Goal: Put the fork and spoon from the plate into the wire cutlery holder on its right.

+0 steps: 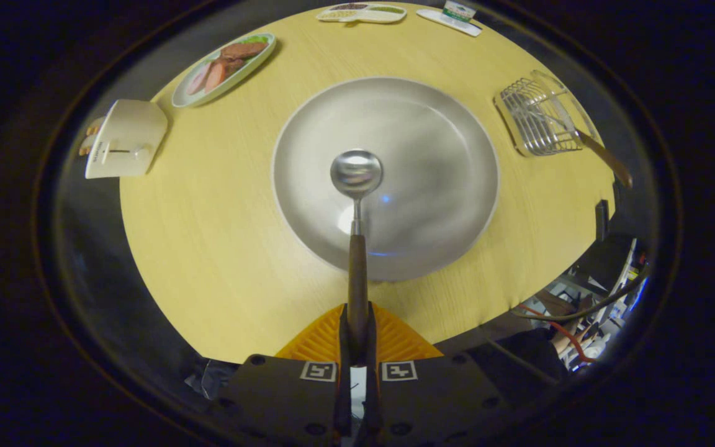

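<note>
Fingers: gripper (357, 323) is clamping both fingers together on the brown handle of one spoon (356, 186), with the handle running straight ahead from between them.
Spoon: its single shiny bowl is hanging over the middle of the plate (432, 205), ahead of the fingers; whether it is touching the plate, I cannot tell.
Plate: one large round grey plate is sitting just ahead of the fingers on the round yellow table (208, 248), with nothing else lying in it.
Holder: one wire cutlery holder (540, 121) is standing beyond the plate to the right of the fingers, near the table's rim and apart from the plate.
Fork: one utensil, seemingly the fork (606, 158), is resting in the holder with its brown handle sticking out toward the table edge.
Toaster: one cream toy toaster (125, 139) is sitting ahead and left of the fingers, at the table's rim.
Far dishes: one oval dish of toy meat slices (224, 68) is lying beyond the toaster; one divided tray (362, 12) and one small flat card with a box on it (454, 17) are lying at the far edge, beyond the plate.
</note>
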`<move>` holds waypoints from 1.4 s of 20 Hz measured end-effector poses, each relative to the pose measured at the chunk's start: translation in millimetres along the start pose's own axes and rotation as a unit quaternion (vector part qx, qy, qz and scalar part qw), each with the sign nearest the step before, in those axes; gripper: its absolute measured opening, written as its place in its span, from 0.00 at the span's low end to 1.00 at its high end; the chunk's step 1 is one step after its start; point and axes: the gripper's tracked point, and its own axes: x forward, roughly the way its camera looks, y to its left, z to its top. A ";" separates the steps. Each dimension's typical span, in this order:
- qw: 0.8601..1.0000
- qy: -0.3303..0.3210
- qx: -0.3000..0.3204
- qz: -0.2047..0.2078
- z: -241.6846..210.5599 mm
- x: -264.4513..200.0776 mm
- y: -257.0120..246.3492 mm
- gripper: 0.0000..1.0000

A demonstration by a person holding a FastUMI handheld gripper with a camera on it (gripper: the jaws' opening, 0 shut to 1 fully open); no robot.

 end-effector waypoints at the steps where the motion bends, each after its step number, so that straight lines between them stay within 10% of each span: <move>1: 1.000 -0.003 -0.004 -0.001 1.9 -5.7 -1.4 0.12; 28: 0.997 -0.038 0.068 -0.016 62.6 -160.5 -96.2 0.12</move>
